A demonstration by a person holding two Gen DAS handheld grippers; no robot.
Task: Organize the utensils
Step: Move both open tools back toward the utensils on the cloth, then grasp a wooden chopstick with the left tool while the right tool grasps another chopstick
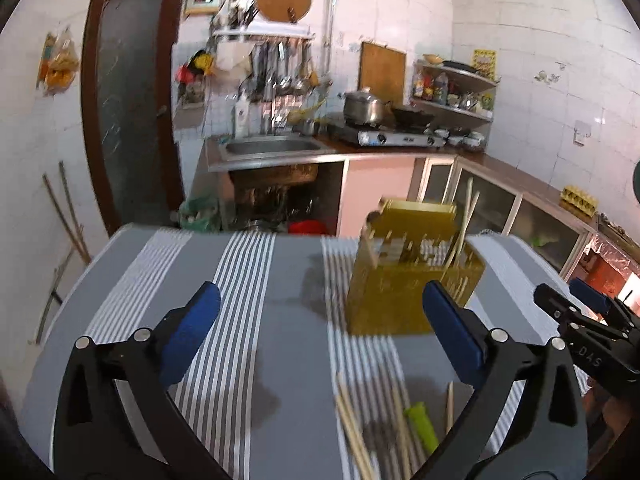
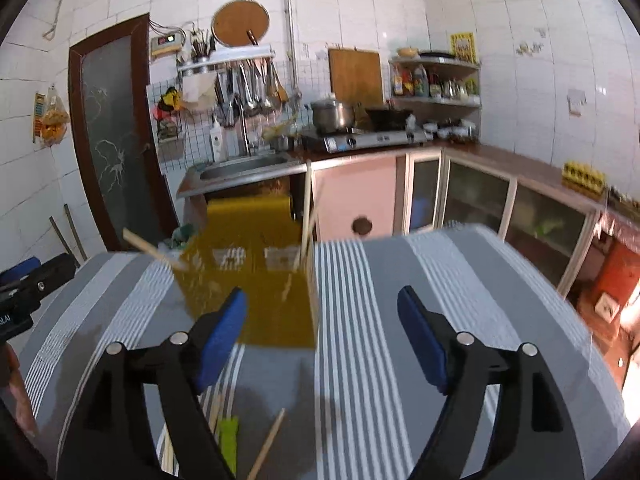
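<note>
Several chopsticks (image 1: 466, 224) stand in the yellow holder (image 1: 404, 280)

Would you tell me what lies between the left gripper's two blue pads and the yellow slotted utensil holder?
Only bare striped tablecloth, in the left wrist view; the left gripper stands open before the yellow slotted utensil holder.

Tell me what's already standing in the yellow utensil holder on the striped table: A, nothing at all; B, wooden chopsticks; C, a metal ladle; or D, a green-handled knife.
B: pale wooden chopsticks stick up out of the yellow utensil holder at its right side, while more chopsticks and a green-handled utensil lie loose on the striped tablecloth nearer the camera.
</note>
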